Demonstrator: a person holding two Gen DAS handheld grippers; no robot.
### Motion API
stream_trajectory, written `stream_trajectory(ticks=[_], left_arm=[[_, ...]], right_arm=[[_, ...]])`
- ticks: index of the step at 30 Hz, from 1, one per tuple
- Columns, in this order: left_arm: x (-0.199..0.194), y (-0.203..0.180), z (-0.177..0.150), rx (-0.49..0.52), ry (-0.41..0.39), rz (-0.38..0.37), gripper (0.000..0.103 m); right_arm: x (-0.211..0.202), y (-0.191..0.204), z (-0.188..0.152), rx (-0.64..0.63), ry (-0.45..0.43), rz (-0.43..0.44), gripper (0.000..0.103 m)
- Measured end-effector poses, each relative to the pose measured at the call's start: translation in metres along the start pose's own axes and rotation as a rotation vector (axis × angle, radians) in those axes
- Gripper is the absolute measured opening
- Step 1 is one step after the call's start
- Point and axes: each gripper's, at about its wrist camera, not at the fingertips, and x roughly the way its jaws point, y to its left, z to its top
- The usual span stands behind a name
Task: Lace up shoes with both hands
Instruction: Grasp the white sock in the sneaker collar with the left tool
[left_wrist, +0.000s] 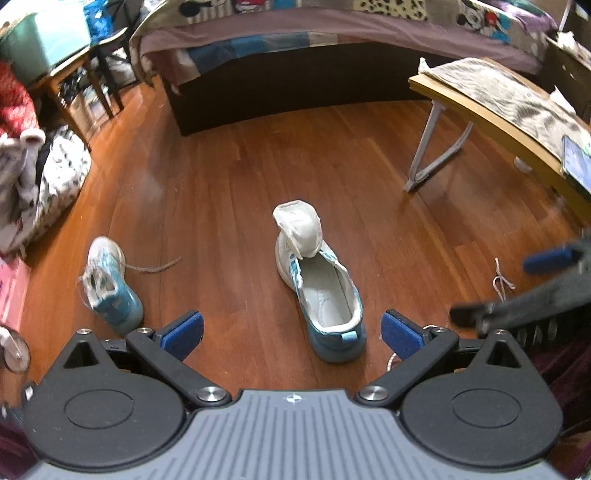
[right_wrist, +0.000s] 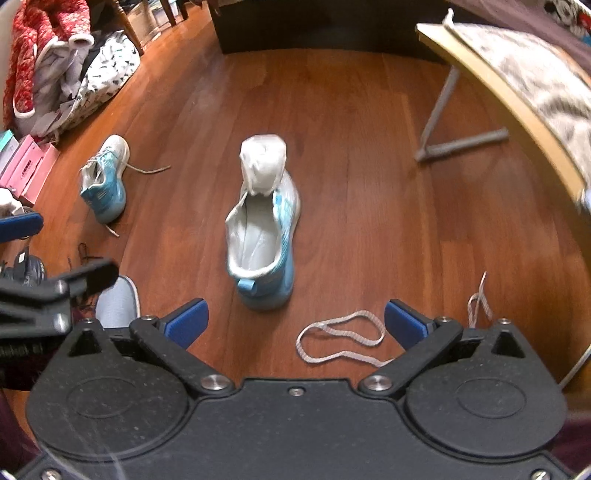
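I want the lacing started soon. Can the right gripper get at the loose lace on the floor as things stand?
Probably yes: the right gripper is open, and the loose lace lies on bare floor just ahead between its fingers, nothing covering it.

A lived-in bedroom at home: a bed (left_wrist: 332, 40) draped in a cartoon-print patchwork quilt (left_wrist: 369, 7) stands on a dark base over a reddish wooden floor (left_wrist: 240, 177). Clothes and a red padded jacket (right_wrist: 40, 44) are heaped at one side, beside pink boxes (right_wrist: 26, 166). A folding bench (left_wrist: 480, 99) carries a patterned cloth, and two sneakers (left_wrist: 317, 280) lie on the floorboards.
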Motion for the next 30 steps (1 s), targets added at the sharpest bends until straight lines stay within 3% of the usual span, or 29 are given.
stream_trajectory(ticks=[4,10,18,22,30], left_arm=[[0.008,-0.006,0.007,0.03,0.015,0.003,0.103],[0.031,0.002,0.019,-0.034,0.079,-0.066,0.103],[0.07,0.015,0.036,-0.028,0.095,-0.054,0.103],[0.105,0.014,0.045,0.044,0.109,-0.047,0.103],[0.18,0.021,0.068,0.106,0.154,-0.042,0.103]], right_arm=[[0.007,-0.005,0.02,-0.05,0.016,-0.004,0.102],[0.035,-0.006,0.048,-0.125,0.048,-0.016,0.102],[0.086,-0.021,0.065,-0.071,0.081,0.056,0.102],[0.105,-0.024,0.068,-0.117,0.052,0.019,0.102],[0.142,-0.041,0.063,-0.038,0.088,0.039,0.098]])
